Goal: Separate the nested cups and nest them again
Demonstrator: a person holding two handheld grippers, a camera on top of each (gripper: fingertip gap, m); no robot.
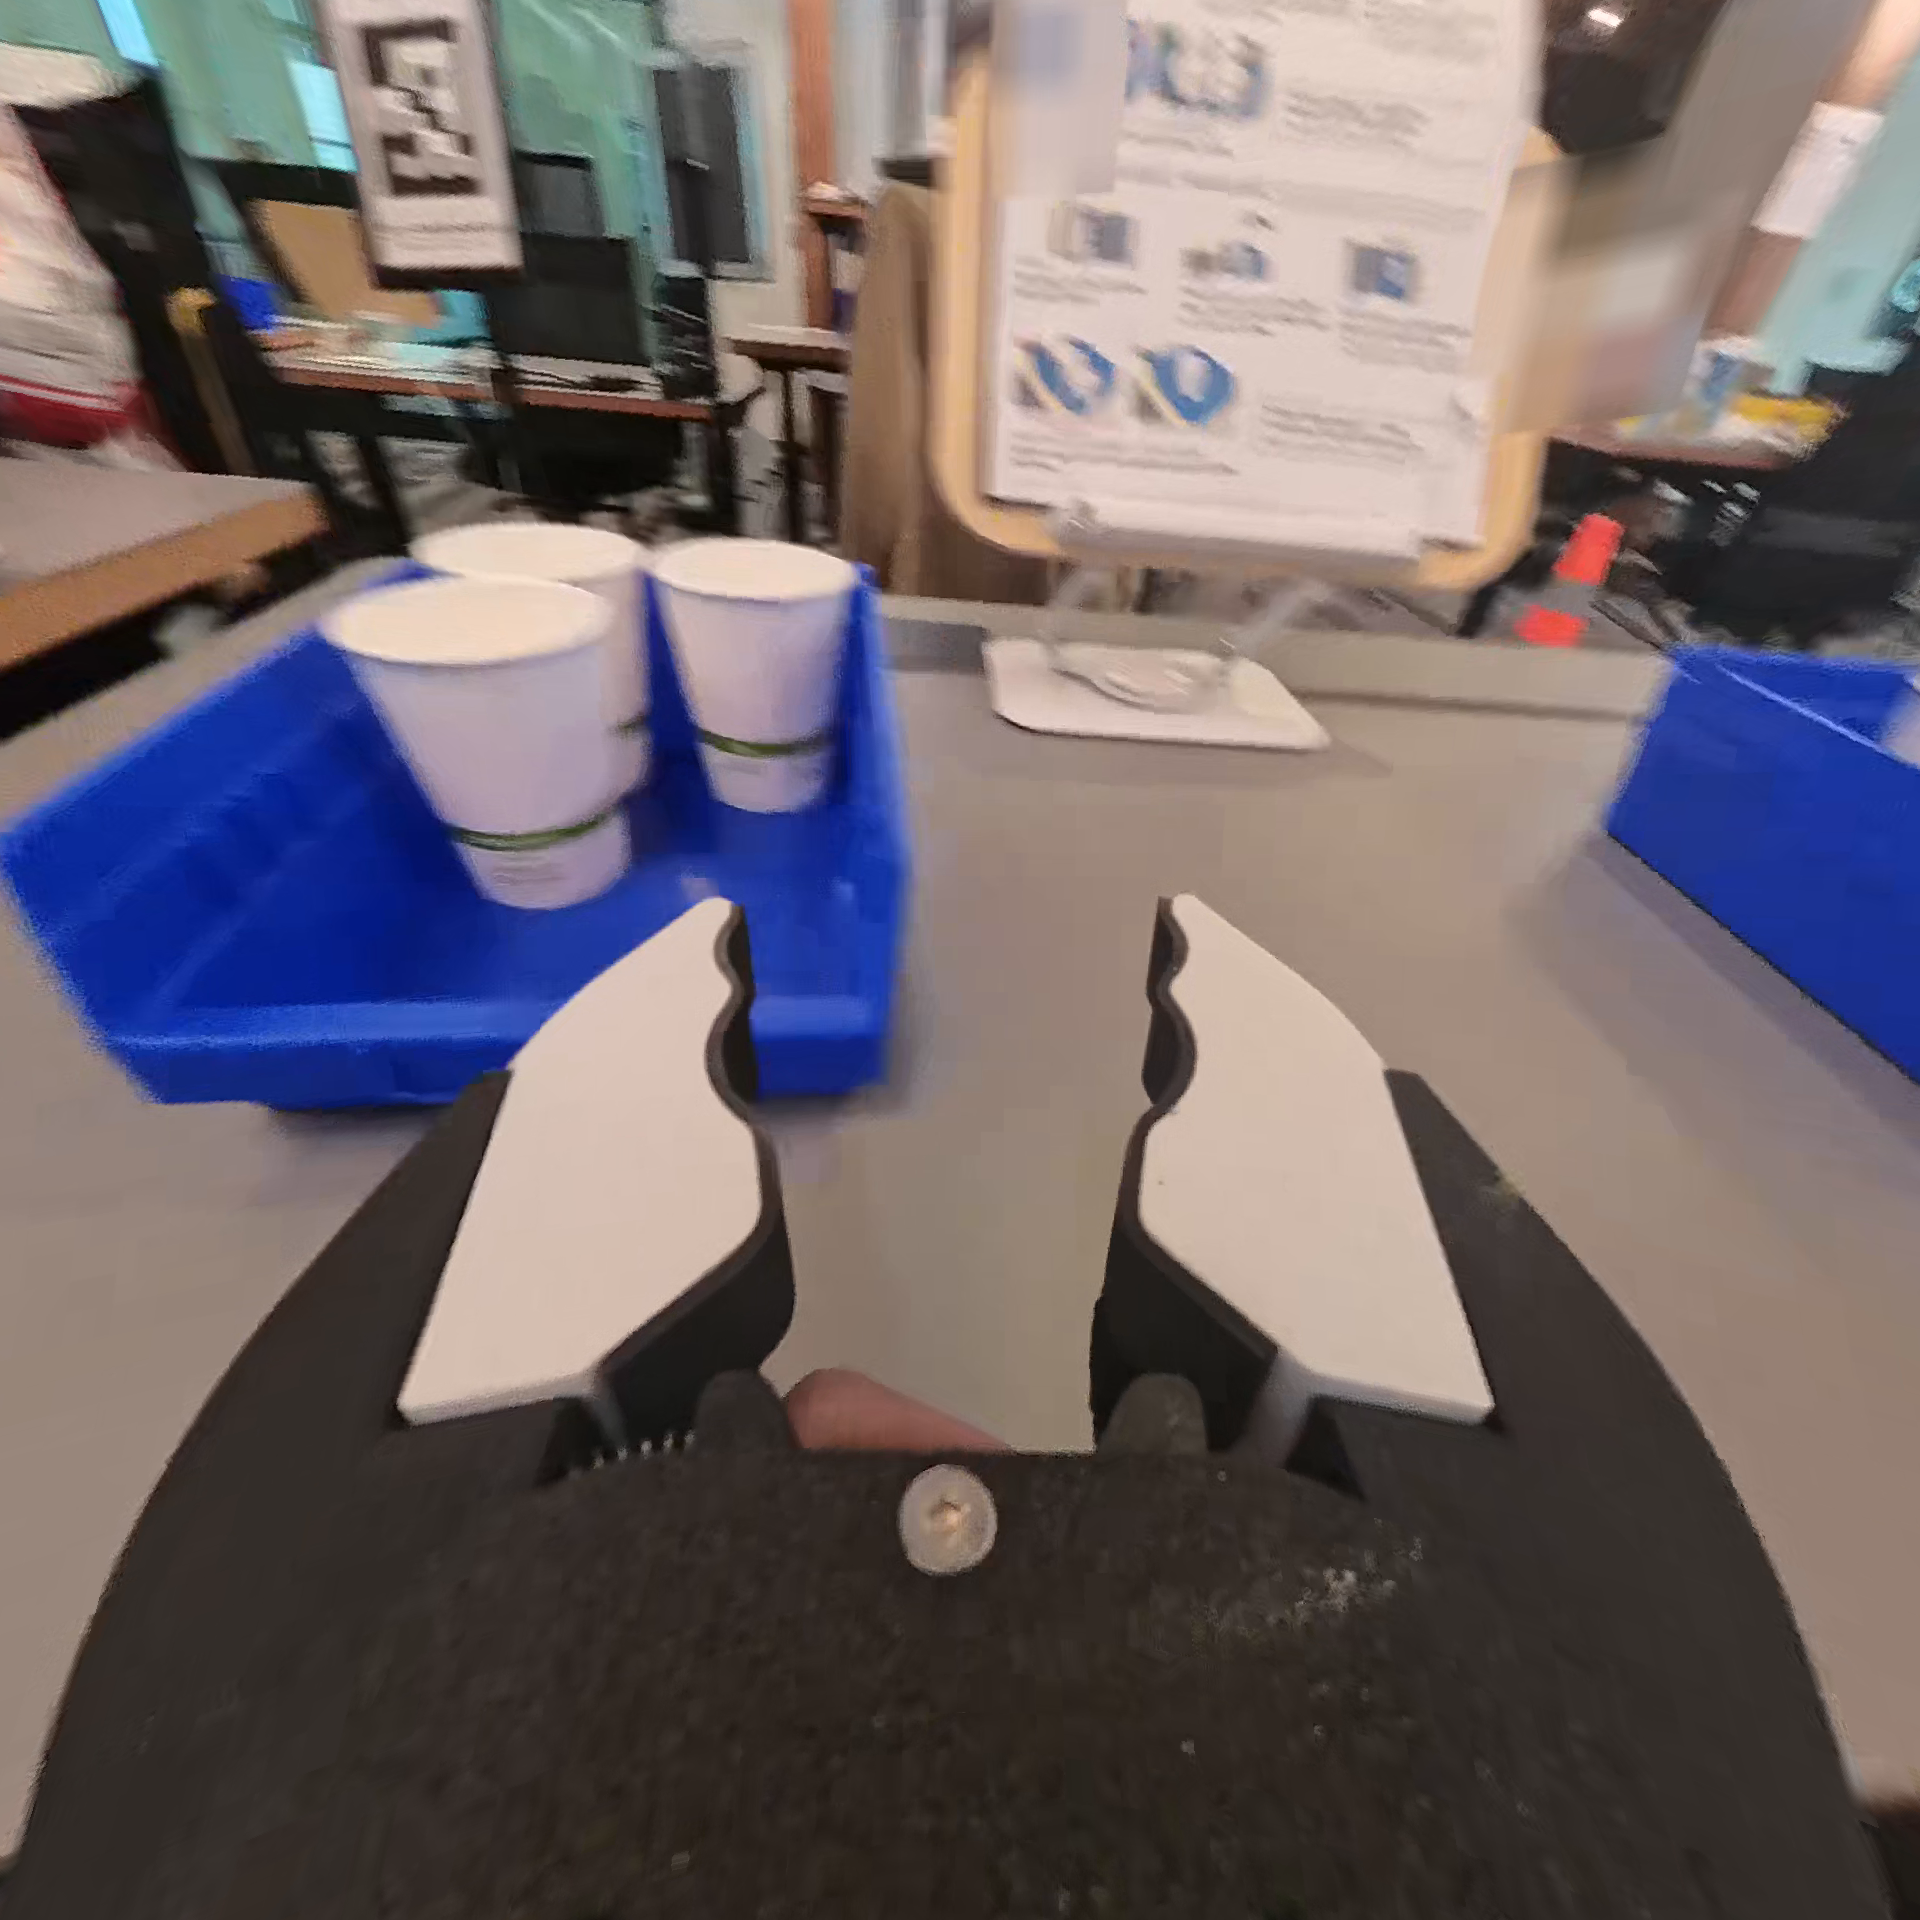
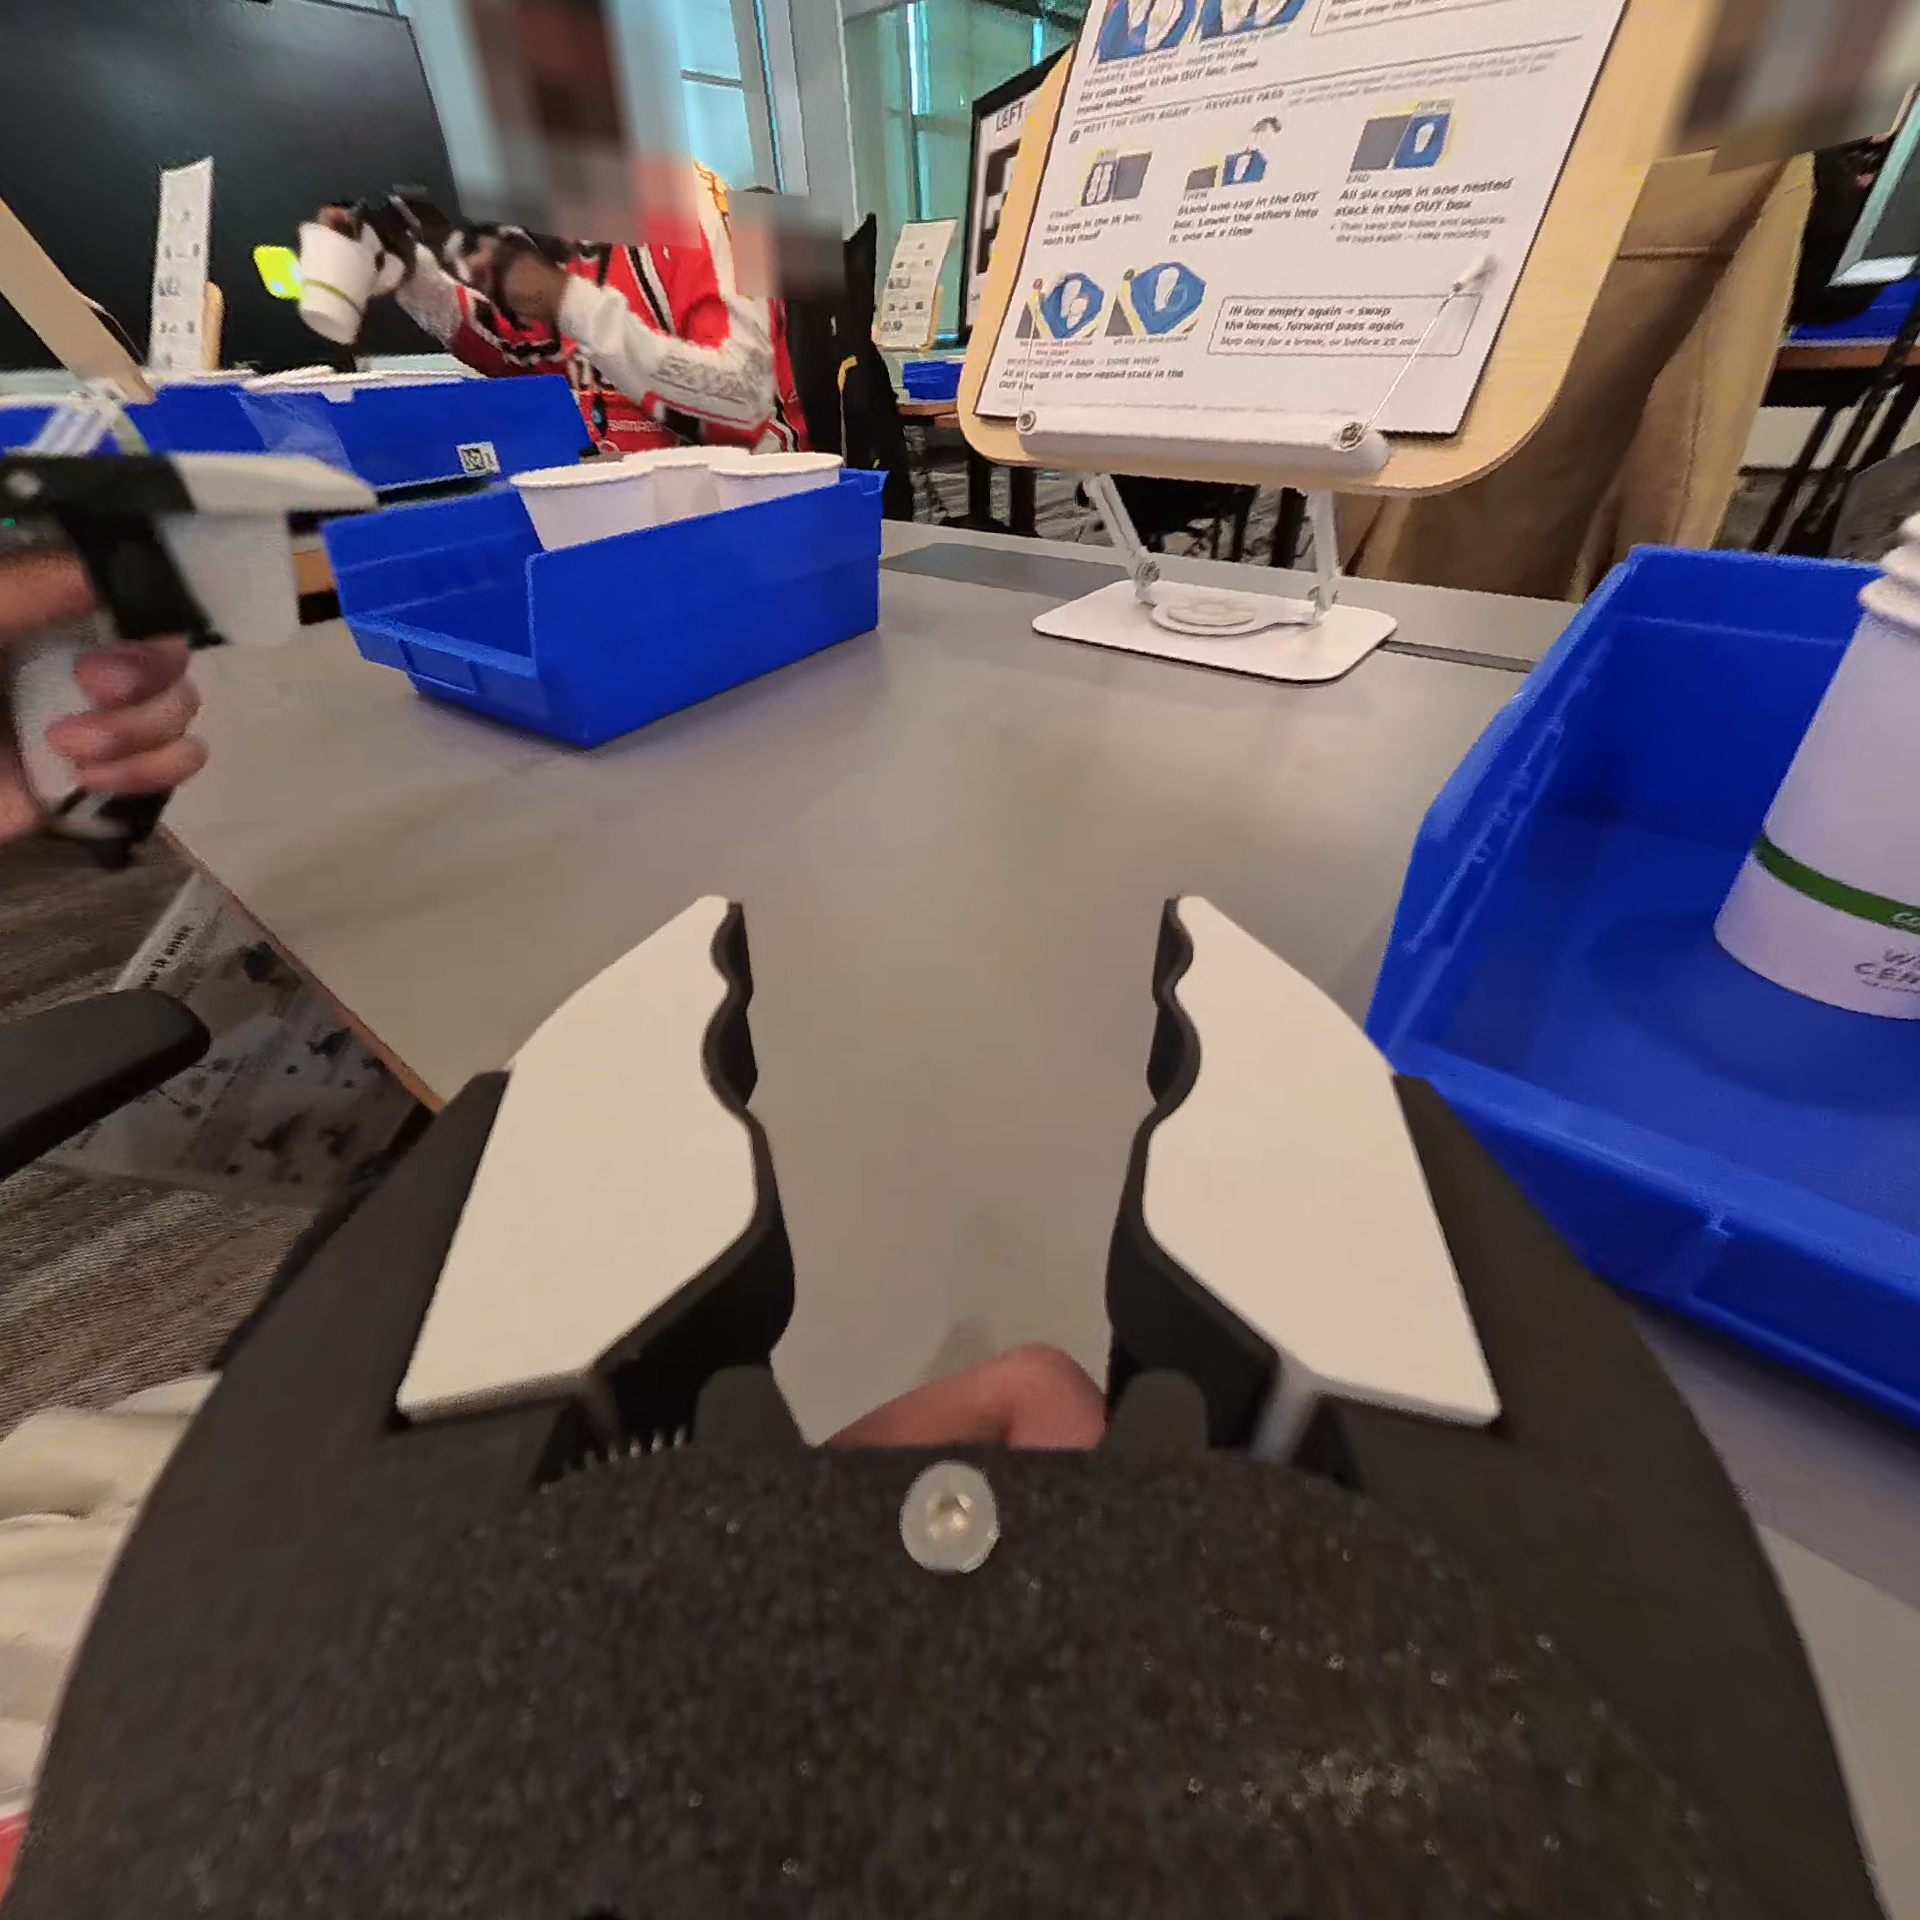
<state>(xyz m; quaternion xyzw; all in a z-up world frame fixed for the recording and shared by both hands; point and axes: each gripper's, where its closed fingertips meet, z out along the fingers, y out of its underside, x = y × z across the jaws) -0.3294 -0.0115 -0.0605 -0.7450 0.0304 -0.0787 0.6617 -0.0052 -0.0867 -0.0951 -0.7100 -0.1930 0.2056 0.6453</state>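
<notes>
While both tools hang above the grey table [image 2: 935,810], we find each one with its jaws spread wide and nothing between them. Our left gripper [image 1: 951,914] floats over bare tabletop just right of the left bin [image 1: 260,987], its left finger [image 1: 623,1143] overlapping that bin's near right corner in the picture without any visible contact (the frame is smeared, so fine detail is lost). Three white cups [image 1: 499,727] stand upright and separate inside this bin: one nearest us, one close behind it, and a third to their right toward the far corner. Each carries a green band low on its wall.

Our right gripper [image 2: 951,914] is equally far apart and equally empty, hovering over the table with the right bin [image 2: 1558,1091] just beside its right finger [image 2: 1299,1143]. Inside that bin stands a white stack [image 2: 1849,831] with a green band, cut off by the picture's edge, so we cannot tell how many cups it contains.

From the right wrist view we also see the left gripper [image 2: 239,520] farther off at the left, held in a hand [image 2: 104,717] near the table's edge, short of the left bin [image 2: 623,613], whose cup rims show above its wall. Behind the table an instruction sheet [image 2: 1299,208] rests on a stand [image 2: 1216,613], and a person [image 2: 644,312] in the background holds a cup of their own.
</notes>
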